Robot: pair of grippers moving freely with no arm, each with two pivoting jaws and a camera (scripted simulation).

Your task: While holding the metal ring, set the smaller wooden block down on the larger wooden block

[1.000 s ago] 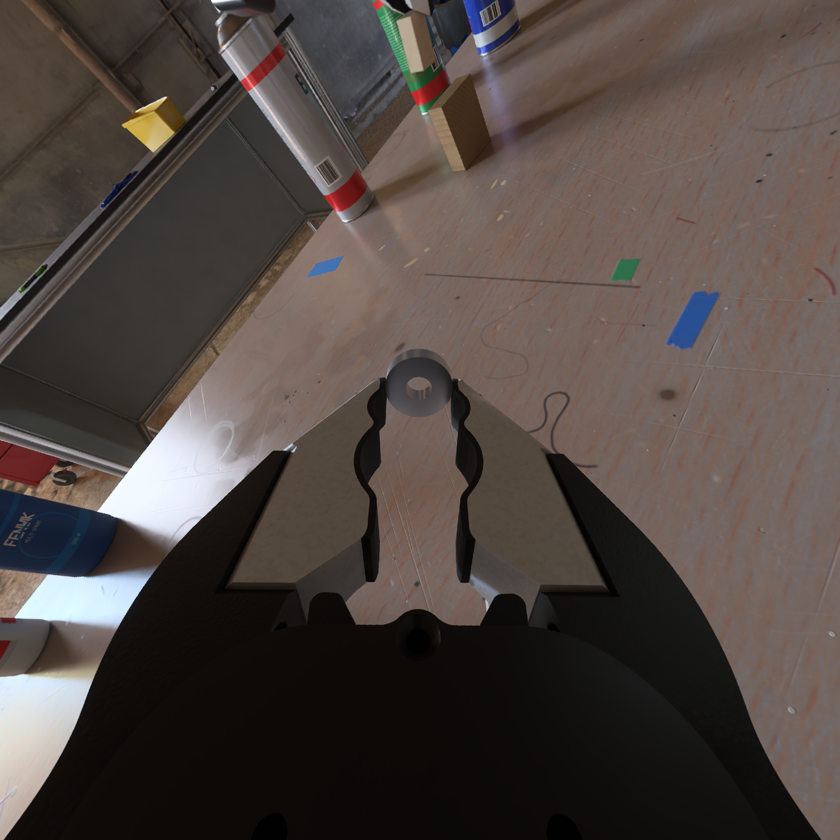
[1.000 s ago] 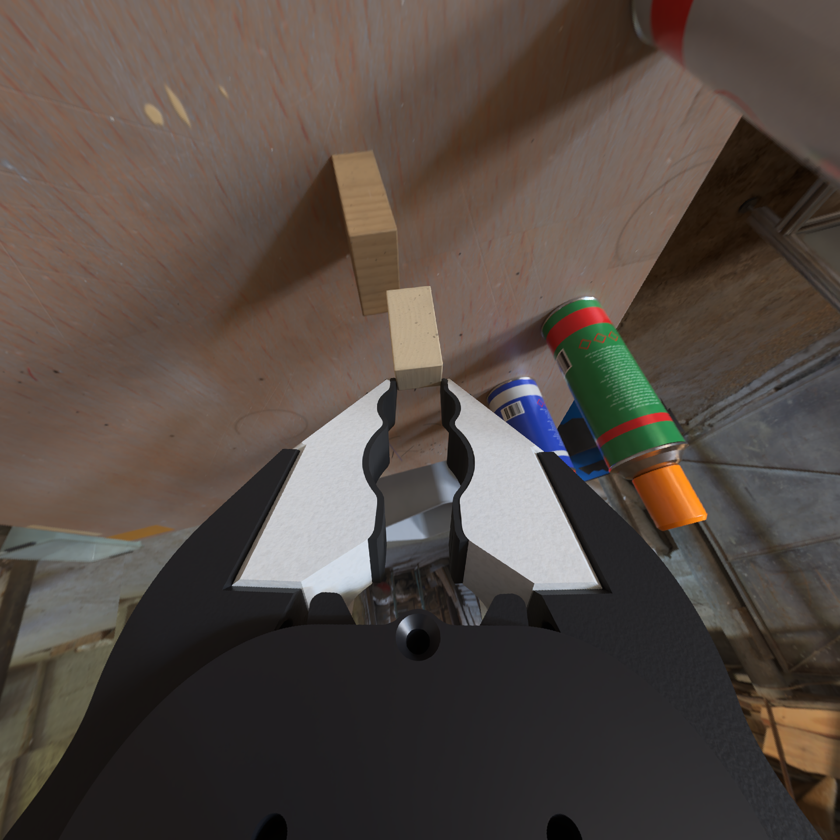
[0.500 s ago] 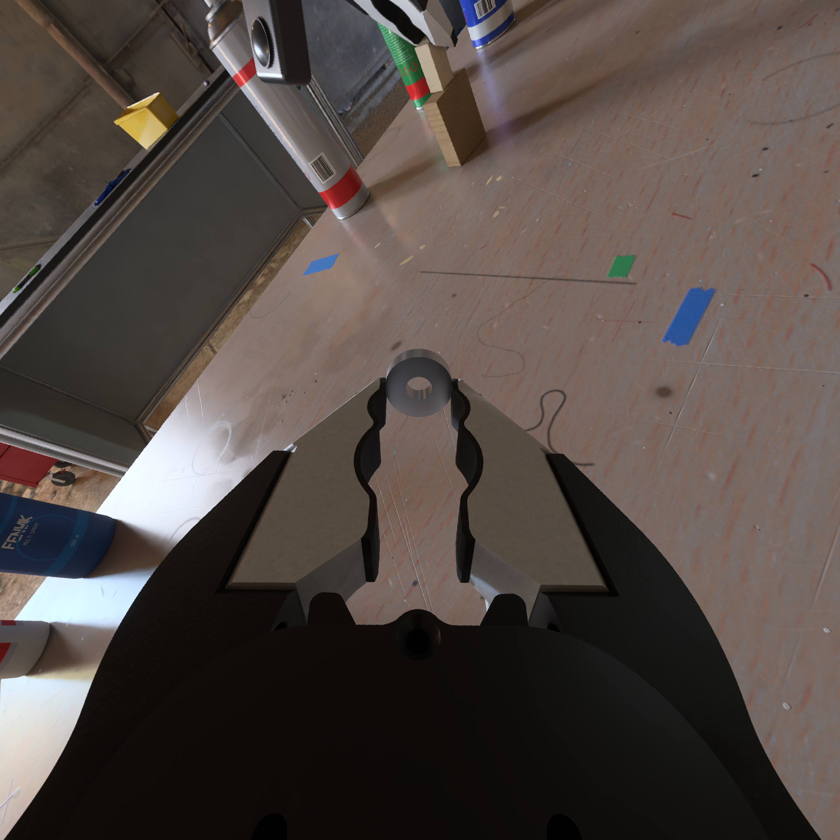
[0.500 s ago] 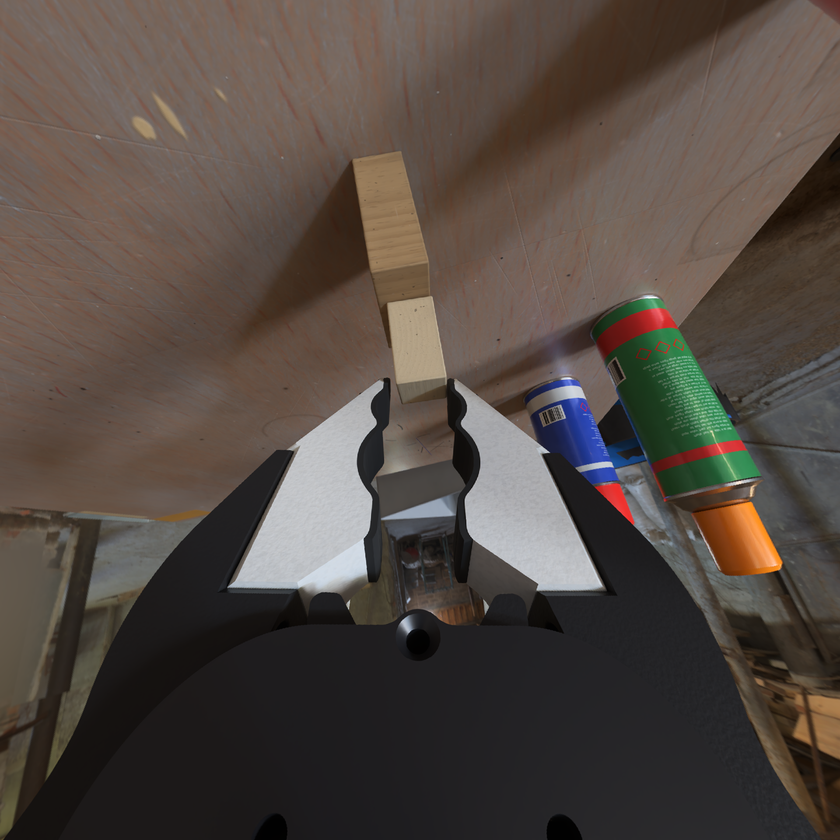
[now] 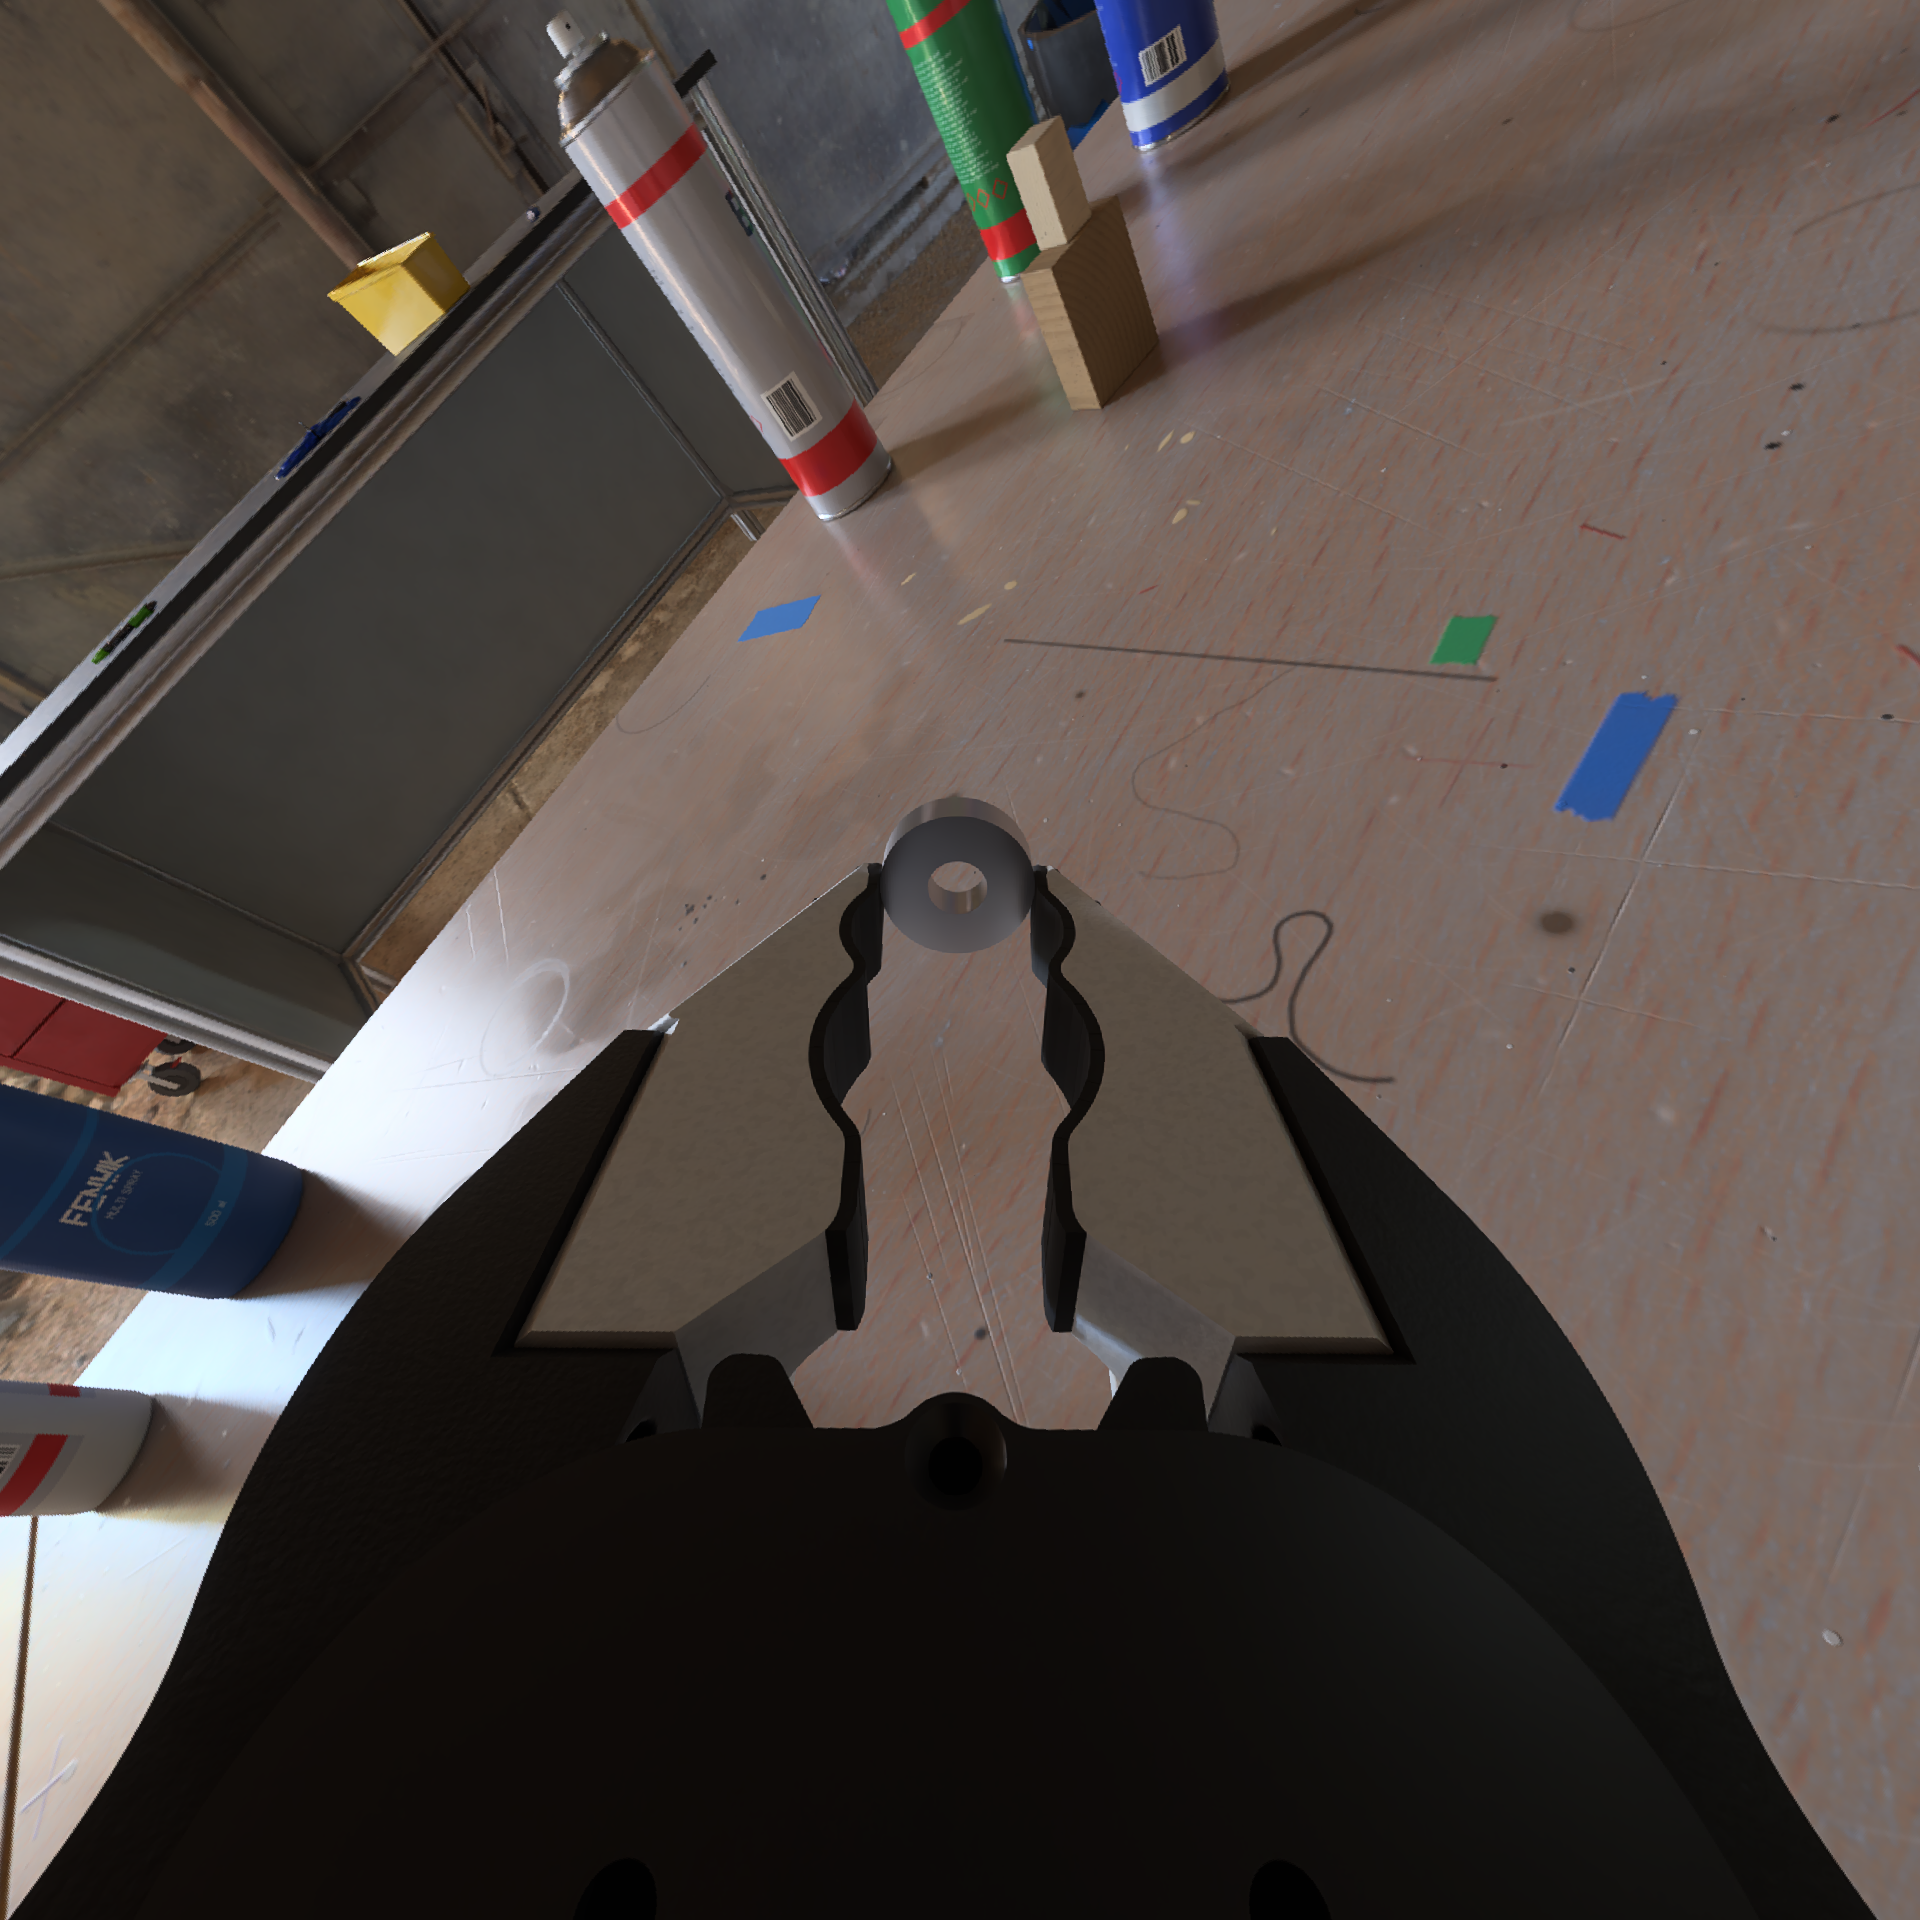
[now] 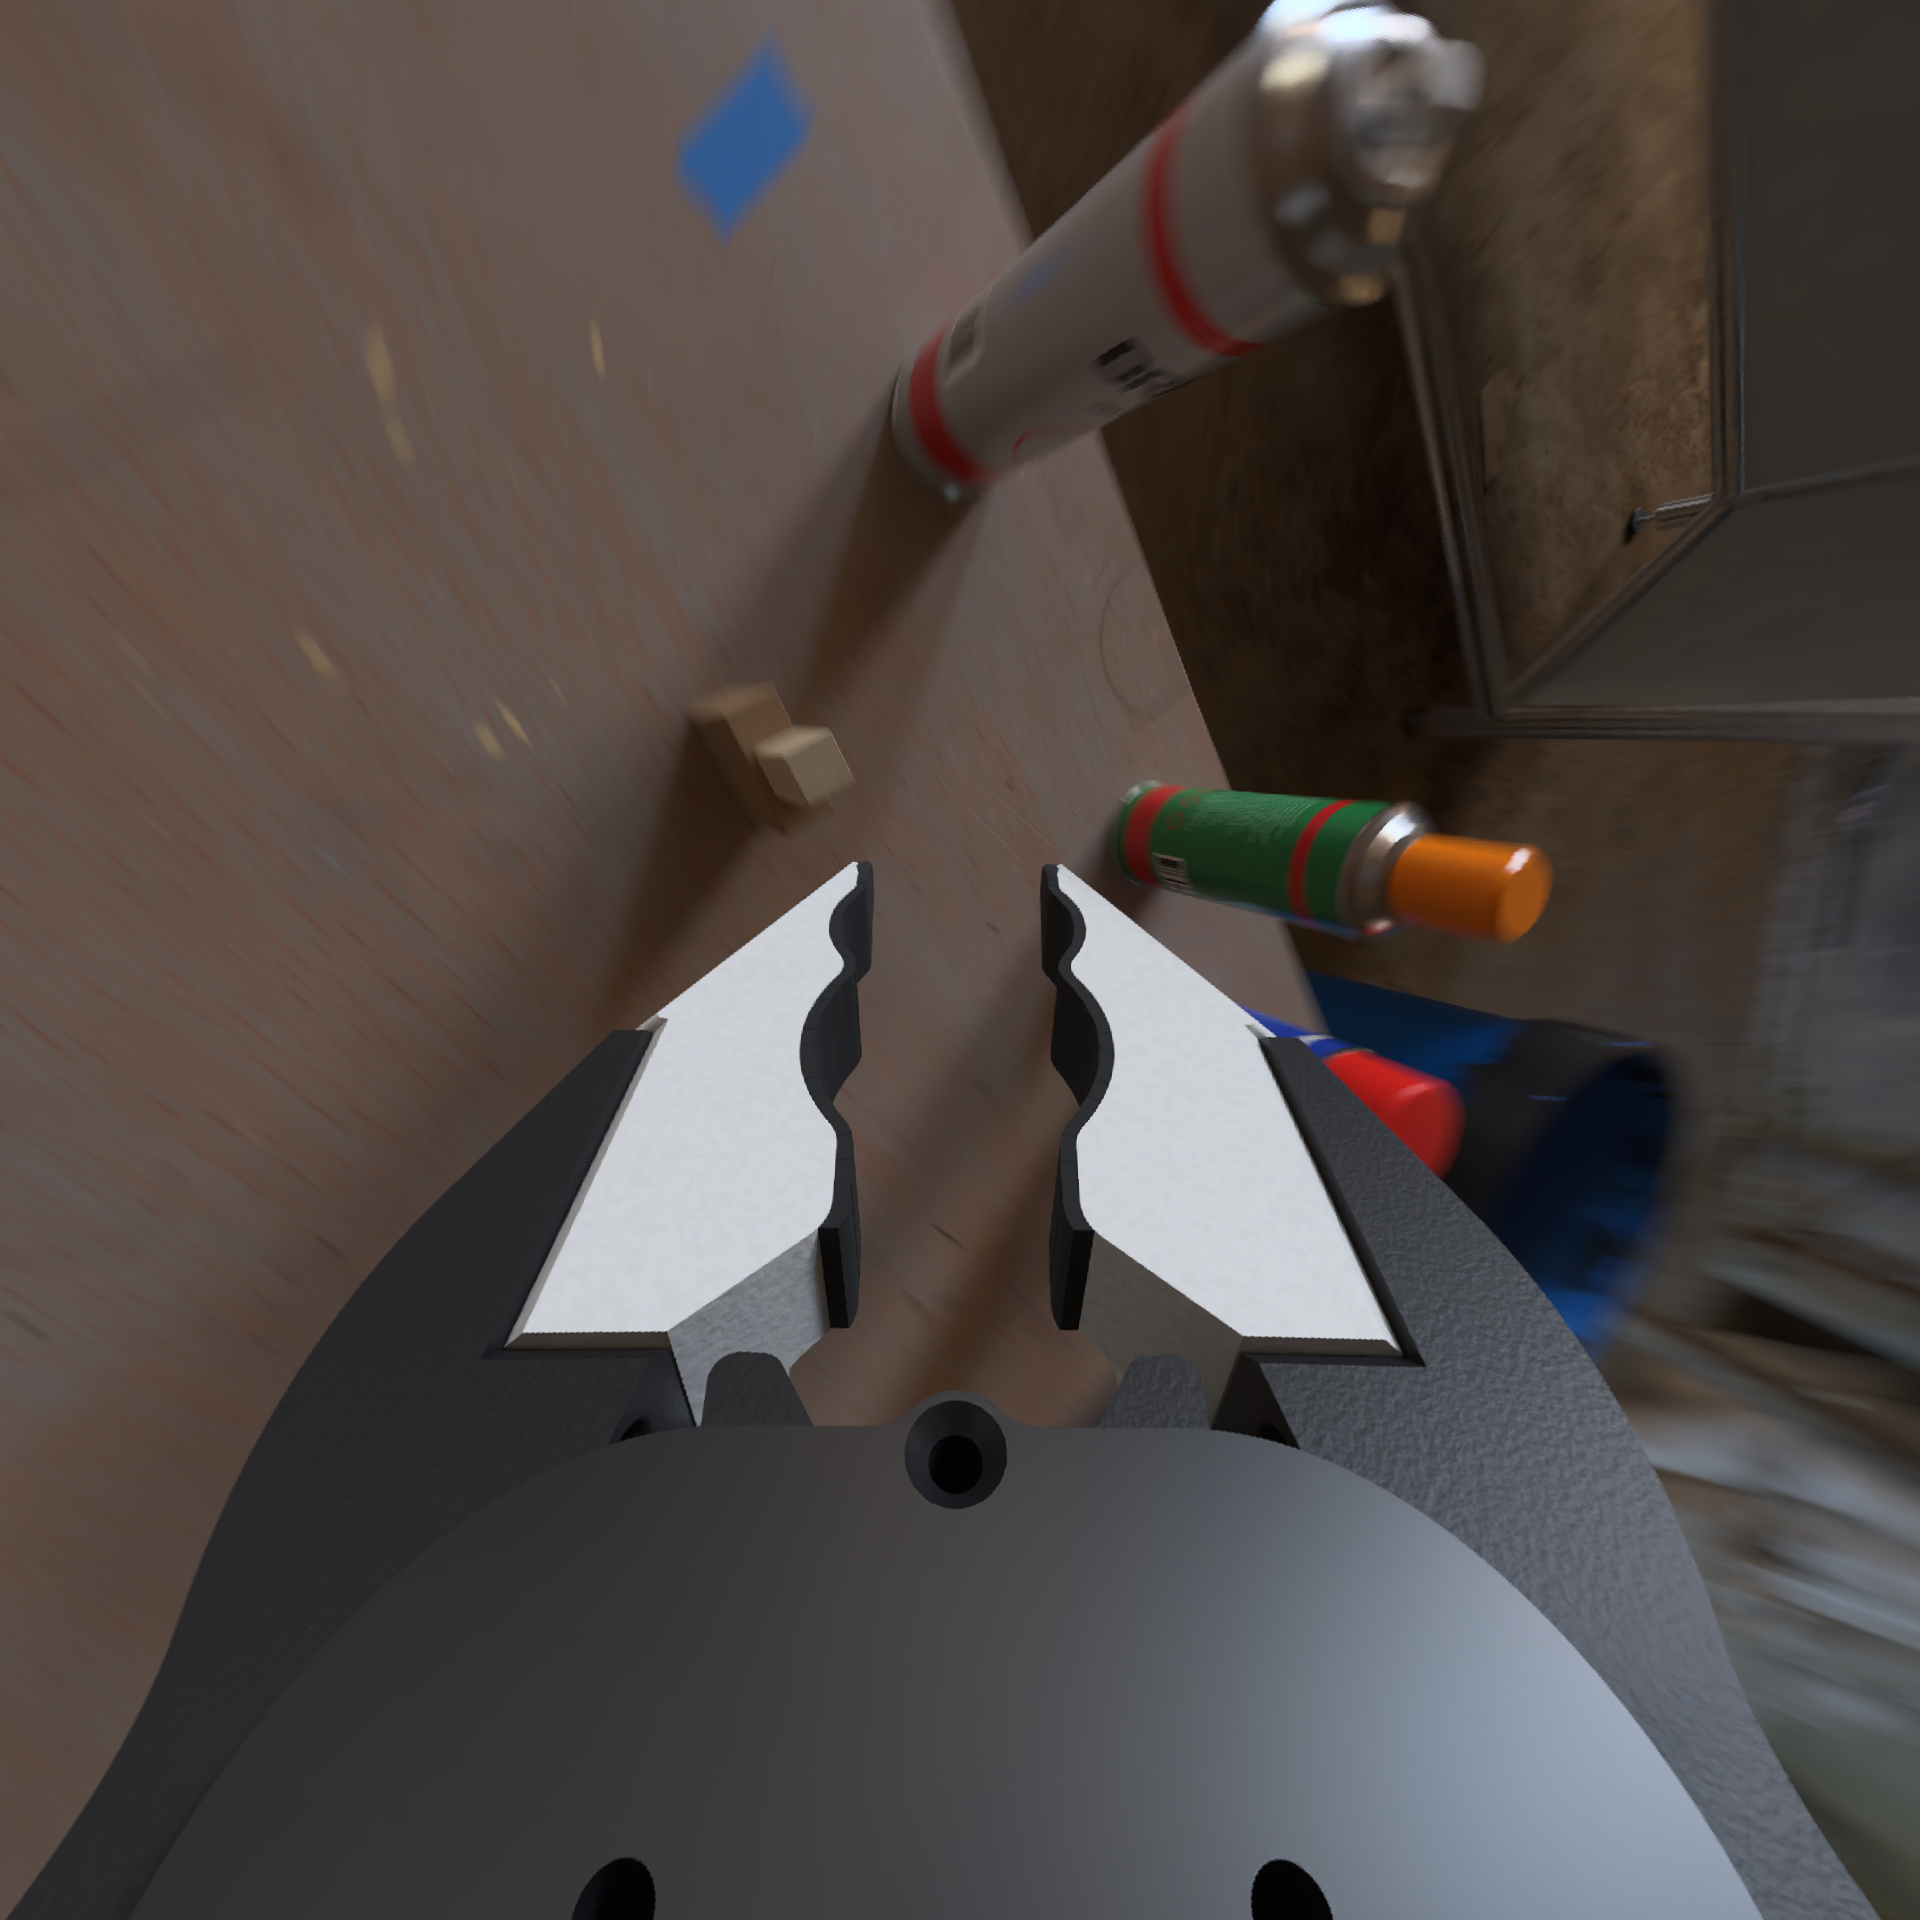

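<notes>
My left gripper (image 5: 957, 896) is shut on the grey metal ring (image 5: 957, 886) and holds it above the table. Far ahead in the left wrist view, the smaller wooden block (image 5: 1047, 181) stands on the larger wooden block (image 5: 1093, 303). In the right wrist view my right gripper (image 6: 957, 894) is open and empty, well back from the blocks. That view is blurred; the smaller block (image 6: 802, 766) sits on the larger block (image 6: 740, 736) ahead and to the left of the fingertips.
A silver spray can with red bands (image 5: 717, 275) (image 6: 1112, 327), a green can (image 5: 961, 114) with an orange cap (image 6: 1320, 857) and a blue can (image 5: 1164, 62) stand near the table's edge beside the blocks. Tape patches (image 5: 1616, 753) mark the wooden tabletop (image 5: 1351, 499). A grey cabinet (image 5: 343, 623) stands beyond the edge.
My right gripper has opened, let go of the smaller block on the larger block, and pulled far back. It has left the left wrist view. The left gripper still holds the ring.
</notes>
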